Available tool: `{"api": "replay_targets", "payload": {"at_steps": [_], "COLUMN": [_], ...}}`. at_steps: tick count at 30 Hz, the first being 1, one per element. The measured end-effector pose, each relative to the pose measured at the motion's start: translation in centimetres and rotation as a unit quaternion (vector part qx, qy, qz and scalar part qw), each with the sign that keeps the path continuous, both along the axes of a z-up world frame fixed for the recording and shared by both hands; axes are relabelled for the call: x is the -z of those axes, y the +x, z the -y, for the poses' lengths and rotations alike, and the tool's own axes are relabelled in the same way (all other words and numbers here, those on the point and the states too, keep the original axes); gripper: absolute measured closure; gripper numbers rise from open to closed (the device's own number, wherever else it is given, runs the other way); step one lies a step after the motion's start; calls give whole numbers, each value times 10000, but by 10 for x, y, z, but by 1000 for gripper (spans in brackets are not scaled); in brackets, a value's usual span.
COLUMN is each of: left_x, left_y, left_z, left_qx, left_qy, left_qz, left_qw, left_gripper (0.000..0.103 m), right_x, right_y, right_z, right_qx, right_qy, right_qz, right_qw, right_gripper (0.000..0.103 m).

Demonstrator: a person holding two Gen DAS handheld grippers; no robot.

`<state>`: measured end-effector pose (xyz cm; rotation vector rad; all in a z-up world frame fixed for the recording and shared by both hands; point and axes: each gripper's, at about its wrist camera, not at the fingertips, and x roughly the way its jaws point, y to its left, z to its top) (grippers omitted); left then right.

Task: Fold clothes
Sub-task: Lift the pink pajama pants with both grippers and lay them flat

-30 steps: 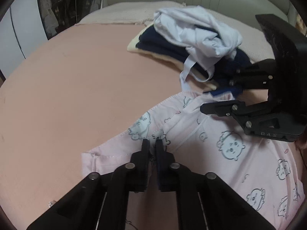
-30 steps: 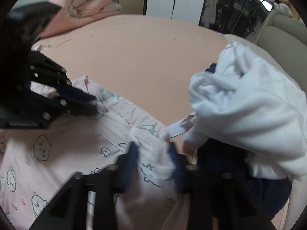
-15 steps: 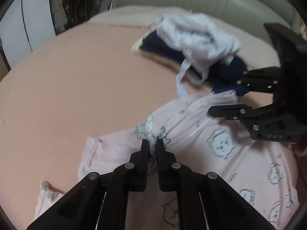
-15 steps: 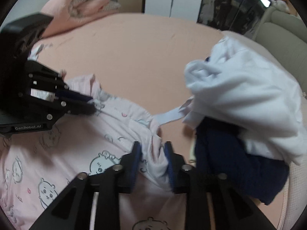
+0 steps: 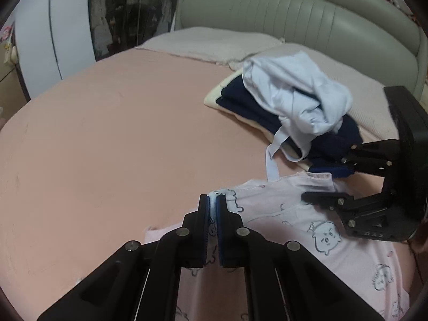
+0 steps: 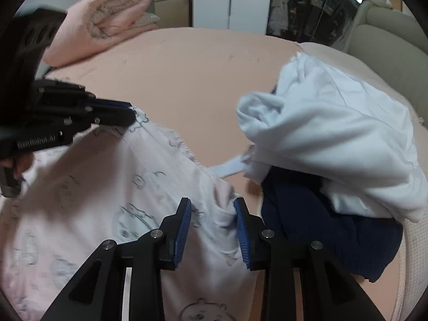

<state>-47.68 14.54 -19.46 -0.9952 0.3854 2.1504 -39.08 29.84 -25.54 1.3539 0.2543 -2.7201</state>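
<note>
Currently, my readings:
Left gripper: clamped on the hem of the pink printed garment, as it was a second ago.
Right gripper: jaws parted from their earlier pinch; cloth bunched between, touching the right pad only.
Meaning: I judge the right corner released, the fold edge placed.
Garment: spread on the bed beneath both grippers.
Left view only: headboard.
Right view only: rolled blanket, beyond the left gripper.

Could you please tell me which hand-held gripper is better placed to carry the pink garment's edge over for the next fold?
Left. The left hand-held gripper is clamped on the pink garment at its edge, while the right hand-held gripper stands open, fabric loose between its pads.
</note>
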Motion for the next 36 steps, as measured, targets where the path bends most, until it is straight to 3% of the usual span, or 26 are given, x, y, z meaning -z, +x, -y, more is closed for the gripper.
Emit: {"api": "replay_targets", "payload": {"at_steps": [3, 5, 6, 9, 11, 12, 14, 15, 17, 19, 23, 26, 29, 31, 33, 36], "left_x": [12, 38, 35, 21, -3, -15, -30, -38, -38, -26, 7, 24, 23, 21, 14, -9], "left_y": [-5, -19, -22, -30, -24, -18, 2, 11, 44, 84, 142, 183, 218, 244, 264, 285], "left_z": [-14, -23, -23, -20, -5, 3, 22, 31, 44, 51, 57, 66, 95, 115, 125, 148], "left_qx": [84, -48, -91, -380, -627, -751, -642, -585, -306, -136, -131, -388, -836, -1039, -1179, -1799], "left_qy": [-259, -618, -509, -405, -122, -56, 159, 264, 199, -229, -870, -1586, -1553, -1461, -1566, -949], "left_qz": [30, 269, 263, 374, 86, -16, 288, 439, 698, 720, 1139, 1318, 1615, 1699, 1660, 1347], "left_qw": [9996, 9977, 9983, 9978, 9979, 9972, 9974, 9970, 9969, 9970, 9896, 9777, 9710, 9690, 9664, 9698], "left_gripper": [98, 95, 95, 89, 87, 84, 76, 63, 46, 46, 46, 46, 46, 46, 46, 46], "right_x": [2, 5, 8, 10, -1, -10, -27, -35, -49, -49, -20, -1, -7, -5, -9, -34], "right_y": [-3, -5, -6, -13, -13, -13, -12, -7, 11, 41, 79, 116, 150, 170, 182, 194], "right_z": [4, 8, 8, 5, -2, -8, -17, -19, -19, -11, 27, 46, 46, 30, 17, 15], "right_qx": [244, 293, 311, 358, 376, 383, 322, 260, 116, 70, -152, -228, -321, -206, 9, 186], "right_qy": [565, 886, 916, 820, 480, 173, -525, -793, -1189, -1140, -1076, -589, 4, 155, 138, -205], "right_qz": [-266, -416, -464, -423, -389, -318, 288, 510, 656, 772, 1294, 1417, 1424, 1669, 1843, 1463], "right_qw": [9978, 9948, 9942, 9951, 9974, 9986, 9977, 9952, 9907, 9904, 9856, 9879, 9893, 9856, 9828, 9889], "right_gripper": [85, 85, 85, 85, 85, 79, 76, 76, 75, 65, 64, 63, 58, 42, 40, 40]}}
